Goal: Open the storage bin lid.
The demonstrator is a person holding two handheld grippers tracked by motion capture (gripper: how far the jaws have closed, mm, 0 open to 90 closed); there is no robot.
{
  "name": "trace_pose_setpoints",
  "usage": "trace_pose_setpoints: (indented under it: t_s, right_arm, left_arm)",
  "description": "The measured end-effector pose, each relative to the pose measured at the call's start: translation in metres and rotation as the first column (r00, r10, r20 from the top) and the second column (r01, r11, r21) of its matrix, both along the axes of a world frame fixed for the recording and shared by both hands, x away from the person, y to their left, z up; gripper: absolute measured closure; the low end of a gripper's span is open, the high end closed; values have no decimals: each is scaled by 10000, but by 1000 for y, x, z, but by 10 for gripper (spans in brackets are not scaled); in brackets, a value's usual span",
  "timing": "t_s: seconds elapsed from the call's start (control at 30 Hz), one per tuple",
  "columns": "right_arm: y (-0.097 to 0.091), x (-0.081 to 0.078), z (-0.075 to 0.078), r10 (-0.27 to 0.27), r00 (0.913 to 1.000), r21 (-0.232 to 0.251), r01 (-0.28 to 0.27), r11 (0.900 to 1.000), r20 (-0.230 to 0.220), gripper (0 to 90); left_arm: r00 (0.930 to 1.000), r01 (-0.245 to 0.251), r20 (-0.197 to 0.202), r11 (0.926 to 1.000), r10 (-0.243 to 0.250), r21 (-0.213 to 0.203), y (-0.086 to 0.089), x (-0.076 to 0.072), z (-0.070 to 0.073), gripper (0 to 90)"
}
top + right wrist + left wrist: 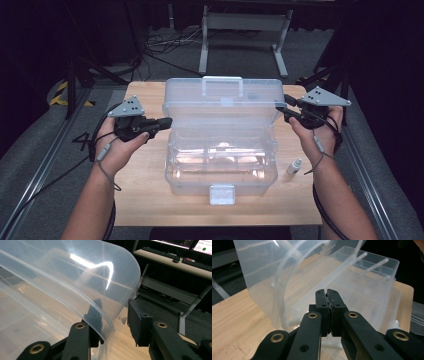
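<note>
Right tool [117, 322]: jaws part open, straddling right edge of raised lid [225, 100] of clear box [220, 172] at bench [145, 200] centre, not yet clamped; left tool [162, 122]: shut, empty, beside box's left.

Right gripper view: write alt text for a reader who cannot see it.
The right gripper has its black jaws open around the curved edge of a clear plastic toolbox lid, one jaw behind the plastic, the other outside and not touching it. The wooden table lies below, with a metal desk frame beyond.
</note>
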State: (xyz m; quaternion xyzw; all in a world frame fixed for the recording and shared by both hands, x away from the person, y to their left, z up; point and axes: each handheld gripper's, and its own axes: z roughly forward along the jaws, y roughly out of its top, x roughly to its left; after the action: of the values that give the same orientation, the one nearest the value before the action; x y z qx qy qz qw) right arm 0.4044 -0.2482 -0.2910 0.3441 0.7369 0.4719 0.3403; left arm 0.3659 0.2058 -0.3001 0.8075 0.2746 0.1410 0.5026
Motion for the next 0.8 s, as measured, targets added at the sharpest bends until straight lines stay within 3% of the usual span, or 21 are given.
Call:
trace_pose_setpoints:
  t_s: [0.37,0.47,0.67,0.8]
  right_arm:
    - [1,6,2,-269,9992,-39,268,9996,-297,698]
    - [1,8,3,-282,9989,-18,281,9996,-373,701]
    - [0,9,3,-271,9984,38,273,9996,-490,702]
    - [-1,11,3,-241,9978,120,249,9996,-615,707]
  left_arm:
    - [9946,907,-510,9959,-902,73,4,-24,-19,866]
    - [9868,1499,-641,9886,-1486,156,1,-32,-29,846]
    - [9771,1940,-934,9808,-1912,209,-1,-37,-40,779]
    - [9654,2344,-1282,9711,-2271,447,-3,-43,-52,738]
